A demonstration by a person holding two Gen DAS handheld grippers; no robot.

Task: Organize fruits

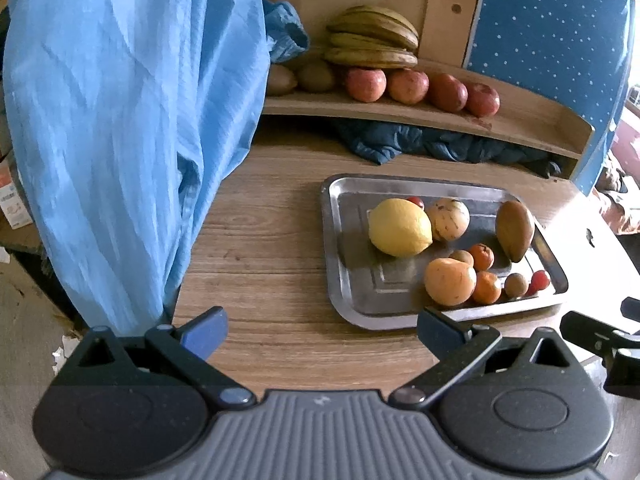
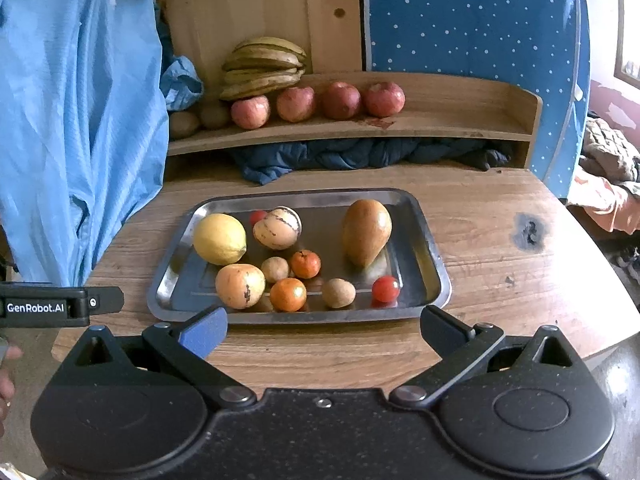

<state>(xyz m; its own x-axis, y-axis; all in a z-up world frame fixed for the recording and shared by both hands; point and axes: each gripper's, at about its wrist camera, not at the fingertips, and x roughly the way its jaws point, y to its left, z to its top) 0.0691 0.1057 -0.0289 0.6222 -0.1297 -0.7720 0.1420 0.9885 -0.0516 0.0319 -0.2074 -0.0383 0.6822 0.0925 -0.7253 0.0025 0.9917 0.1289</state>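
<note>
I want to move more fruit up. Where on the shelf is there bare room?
The shelf is bare right of the four apples, up to its end wall. Its left end is crowded: bananas stacked behind, brown fruits beside the blue cloth.

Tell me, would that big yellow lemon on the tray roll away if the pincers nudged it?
Probably: the lemon is rounded and lies loose on the smooth metal tray. Its pointed end might make it wobble. The striped fruit beside it may stop it.

a yellow lemon [image 2: 219,239], a tan pear [image 2: 366,232], two tangerines [image 2: 288,294] and small cherry tomatoes [image 2: 385,289] lie loose in a steel tray [image 2: 434,264], while four red apples [image 2: 340,101] and bananas [image 2: 264,66] rest on the shelf [image 2: 460,124].
</note>
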